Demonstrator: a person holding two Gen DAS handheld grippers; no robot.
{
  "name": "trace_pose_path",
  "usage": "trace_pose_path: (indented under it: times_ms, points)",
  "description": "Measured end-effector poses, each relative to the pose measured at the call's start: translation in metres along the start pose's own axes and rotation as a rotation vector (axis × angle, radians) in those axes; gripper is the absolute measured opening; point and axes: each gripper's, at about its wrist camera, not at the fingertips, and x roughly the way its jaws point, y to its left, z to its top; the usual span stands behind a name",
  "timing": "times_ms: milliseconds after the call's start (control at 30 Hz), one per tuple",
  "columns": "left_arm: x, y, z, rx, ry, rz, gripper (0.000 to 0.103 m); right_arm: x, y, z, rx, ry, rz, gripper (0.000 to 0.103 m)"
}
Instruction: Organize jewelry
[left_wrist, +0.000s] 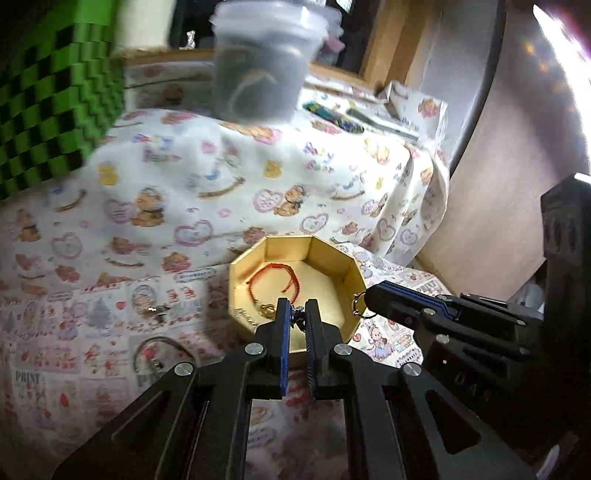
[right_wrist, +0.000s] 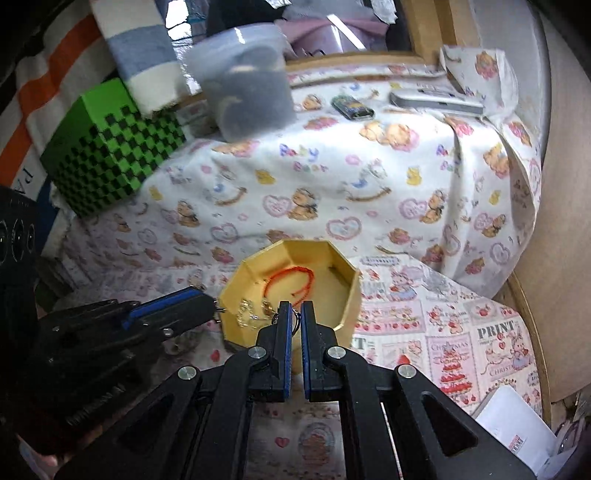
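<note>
Left claw (left_wrist: 297, 308): closed on a small chain piece (left_wrist: 297, 320), poised over the near rim of the gold box (left_wrist: 328, 254). Right claw (right_wrist: 294, 310): closed on a ring piece (right_wrist: 295, 320), same rim. Advice: carry both past the rim, lower, then release beside the red bracelet (left_wrist: 275, 282).

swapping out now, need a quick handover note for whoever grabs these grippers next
Left gripper: shut on a small dark metal piece, over the near rim of the gold box.
Right gripper: shut on a small ring piece, at the box's right rim.
Done: the red cord bracelet and a pale chain lie in the box.
Left: drop both held pieces in; a bracelet and a small metal item are out on the cloth.
</note>
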Motion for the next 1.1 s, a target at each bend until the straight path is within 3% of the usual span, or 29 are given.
trace_pose_path:
  times_ms: [100,167,433,500,533,567,700,833,1100]
  points:
    - [0.014,-0.003,-0.001,0.008,0.018,0.028,0.007,0.007,-0.004,0.001,0.010,0.010,-0.005,0.005]
    - [0.022,-0.003,-0.001,0.015,0.016,0.086,0.007,0.010,-0.007,0.001,0.016,0.016,-0.004,0.005]
    - [0.032,0.010,-0.004,-0.025,0.033,0.073,0.007,0.019,-0.017,0.004,0.050,0.026,0.010,0.005]
    - [0.033,0.010,-0.003,-0.020,0.035,0.093,0.014,0.019,-0.019,0.004,0.057,0.023,0.017,0.005]
    - [0.033,0.010,-0.002,-0.019,0.033,0.106,0.027,0.018,-0.019,0.005,0.056,0.017,0.024,0.005]
    - [0.030,0.010,-0.003,-0.018,0.020,0.112,0.034,0.018,-0.019,0.005,0.054,0.015,0.030,0.005]
    - [0.010,0.009,-0.003,0.010,-0.031,0.145,0.039,0.012,-0.014,0.005,0.038,-0.010,0.040,0.006]
    - [-0.023,0.011,-0.003,0.033,-0.106,0.204,0.048,0.006,-0.009,0.005,0.023,-0.039,0.038,0.026]
    - [-0.098,0.023,-0.001,0.039,-0.272,0.299,0.060,-0.012,0.006,0.005,-0.017,-0.110,0.052,0.026]
